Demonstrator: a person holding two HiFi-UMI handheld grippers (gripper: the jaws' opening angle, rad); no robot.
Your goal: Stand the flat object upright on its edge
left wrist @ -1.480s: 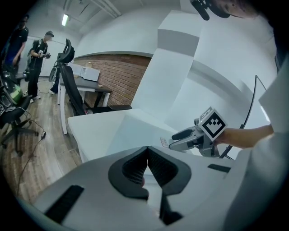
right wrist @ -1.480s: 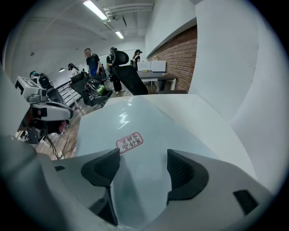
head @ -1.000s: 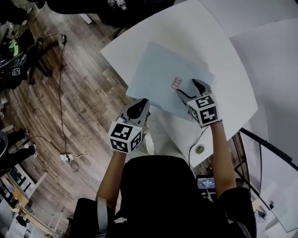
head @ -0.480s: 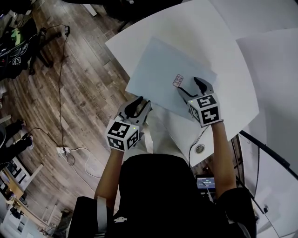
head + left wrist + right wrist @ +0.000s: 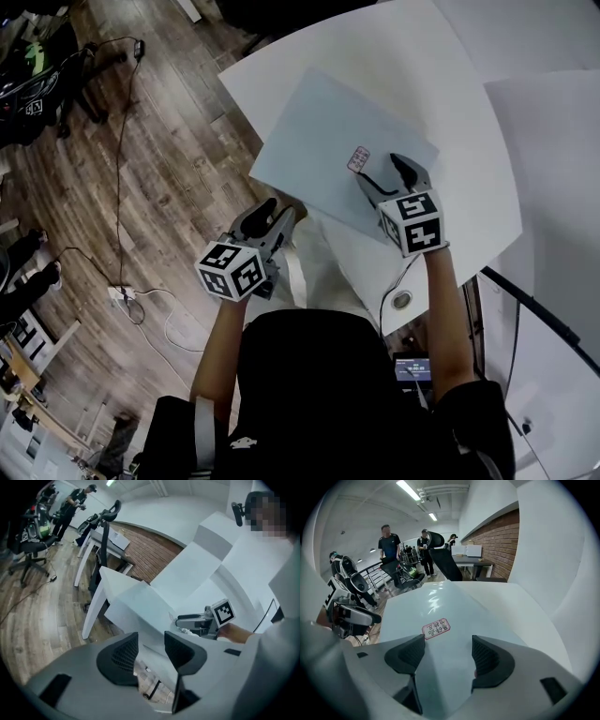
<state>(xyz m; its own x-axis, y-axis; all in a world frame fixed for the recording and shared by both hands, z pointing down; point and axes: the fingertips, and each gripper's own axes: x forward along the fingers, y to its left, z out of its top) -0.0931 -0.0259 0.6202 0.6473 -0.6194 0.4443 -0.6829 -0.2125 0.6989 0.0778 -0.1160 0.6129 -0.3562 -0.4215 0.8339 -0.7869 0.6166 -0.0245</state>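
Board (image 5: pixel 328 141), pale blue and thin, lies flat on the white counter (image 5: pixel 450 112), with its near left corner close to the counter's rim and a small red-edged label (image 5: pixel 358 159) stuck near its near edge. None of it is lifted yet, so the standing-up step has not begun.

The right gripper (image 5: pixel 380 172) hangs over the near edge of the board, tilted steeply down, with its tips just beside the label. Its jaws stand apart and the pads press on nothing; only the bare face of the board shows between them. That position looks chosen to pin or catch this edge once the sheet starts to tip.

The left gripper (image 5: pixel 279 211) sits low at the counter's rim, by the board's near left corner, and points more nearly level. Its jaws have just been opening and now stand partly apart. Nothing is clamped: its own view shows the counter's edge and the floor beyond the gap. Coming in low and level probably serves to slide one jaw under the thin edge, since a sheet lying flush gives no grip from above.

A likely risk is that the board skids across the smooth counter instead of rising.
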